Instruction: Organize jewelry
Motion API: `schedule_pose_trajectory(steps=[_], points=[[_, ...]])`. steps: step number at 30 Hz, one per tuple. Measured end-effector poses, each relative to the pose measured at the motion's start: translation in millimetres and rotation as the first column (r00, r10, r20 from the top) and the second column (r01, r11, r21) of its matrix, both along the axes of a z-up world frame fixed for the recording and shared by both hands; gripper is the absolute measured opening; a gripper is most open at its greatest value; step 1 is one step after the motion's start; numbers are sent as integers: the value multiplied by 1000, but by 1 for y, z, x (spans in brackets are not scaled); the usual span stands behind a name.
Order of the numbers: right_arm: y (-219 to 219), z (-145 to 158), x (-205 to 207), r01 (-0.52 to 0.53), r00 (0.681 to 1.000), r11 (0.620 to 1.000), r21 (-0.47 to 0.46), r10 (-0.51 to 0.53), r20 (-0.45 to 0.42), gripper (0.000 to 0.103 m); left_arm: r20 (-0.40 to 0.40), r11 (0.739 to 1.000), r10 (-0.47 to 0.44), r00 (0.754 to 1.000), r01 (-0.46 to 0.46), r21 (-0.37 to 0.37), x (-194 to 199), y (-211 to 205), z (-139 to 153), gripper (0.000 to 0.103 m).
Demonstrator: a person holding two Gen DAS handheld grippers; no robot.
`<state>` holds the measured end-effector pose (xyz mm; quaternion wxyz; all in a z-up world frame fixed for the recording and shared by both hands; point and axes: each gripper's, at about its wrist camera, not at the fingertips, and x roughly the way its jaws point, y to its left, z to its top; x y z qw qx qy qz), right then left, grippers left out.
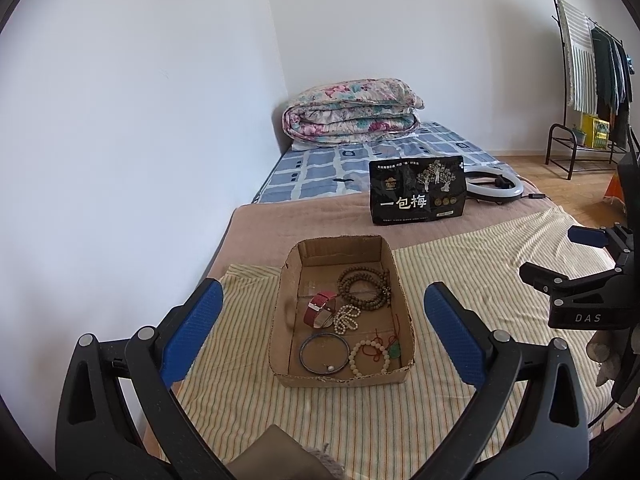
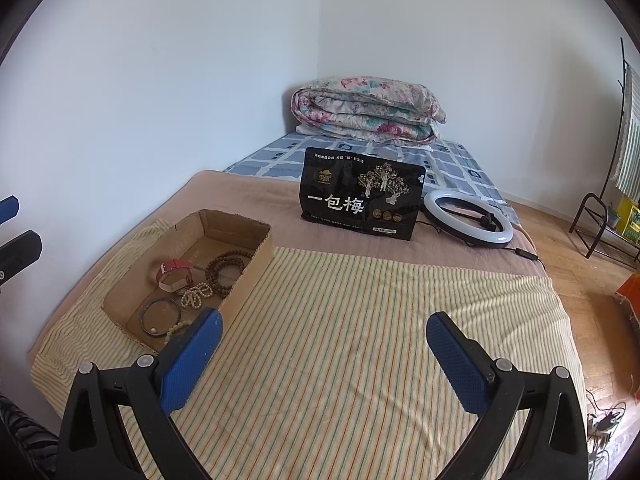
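Note:
An open cardboard box [image 1: 287, 280] sits on a striped cloth on the bed; it also shows in the right wrist view [image 2: 256, 266]. Inside lie brown bead strands [image 1: 362, 286], a red-strapped watch [image 1: 318, 308], a pale bead string [image 1: 347, 320], a dark bangle [image 1: 324, 353], a cream bead bracelet [image 1: 369, 358] and a red cord with a green pendant [image 1: 394, 350]. My left gripper [image 1: 324, 332] is open and empty, held just in front of the box. My right gripper [image 2: 324, 354] is open and empty over the bare cloth, right of the box; it also shows in the left wrist view [image 1: 560, 264].
A black snack bag [image 1: 416, 190] stands behind the box on the brown blanket. A ring light [image 2: 468, 218] lies beside it with a cable. A folded floral quilt [image 2: 368, 110] lies at the head of the bed. A clothes rack [image 1: 592, 80] stands far right. A wall runs along the left.

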<state>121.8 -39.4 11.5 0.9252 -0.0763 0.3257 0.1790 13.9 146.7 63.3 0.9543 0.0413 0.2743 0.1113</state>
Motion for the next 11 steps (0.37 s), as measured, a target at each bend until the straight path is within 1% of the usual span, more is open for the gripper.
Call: schedule_pose_trajectory(steps=[11], points=[[-5,-6,4,24,1000,1000,-1,-24,-20,103,7,1000,9,1000,-8,-6,-3,1,2,102]])
